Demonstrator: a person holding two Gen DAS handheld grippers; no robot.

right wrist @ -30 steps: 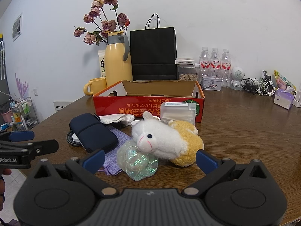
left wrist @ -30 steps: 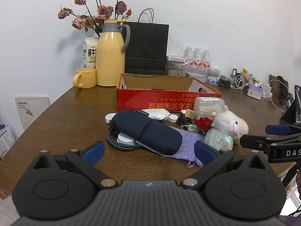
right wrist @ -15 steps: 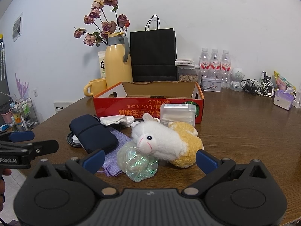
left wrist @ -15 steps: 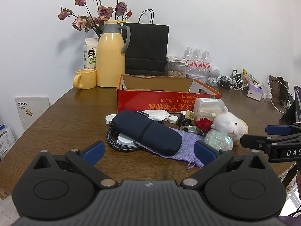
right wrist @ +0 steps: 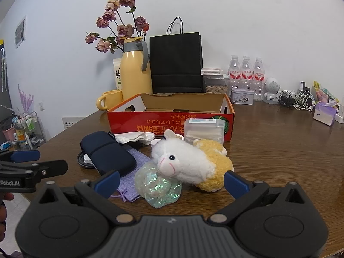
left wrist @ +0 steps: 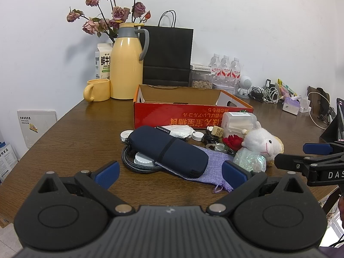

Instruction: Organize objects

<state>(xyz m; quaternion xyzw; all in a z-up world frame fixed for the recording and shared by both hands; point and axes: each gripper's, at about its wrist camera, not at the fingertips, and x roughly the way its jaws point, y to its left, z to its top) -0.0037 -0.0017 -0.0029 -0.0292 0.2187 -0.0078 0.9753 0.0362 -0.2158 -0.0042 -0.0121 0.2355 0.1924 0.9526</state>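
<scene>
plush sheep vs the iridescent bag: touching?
Touching. In the right wrist view the plush sheep's snout rests on top of the iridescent bag, with no gap between them. The left wrist view shows the same overlap.

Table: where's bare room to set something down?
Bare wood left of the red box, in front of the yellow mug; also right of the plush sheep toward the tissue box. Crowded between red box and navy pouch.

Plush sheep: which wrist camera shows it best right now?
The right wrist view. There the plush sheep lies close and central between the open right gripper's fingers, its white head and yellow body both visible. The left wrist view shows it smaller, off to the right, mostly its head.
</scene>
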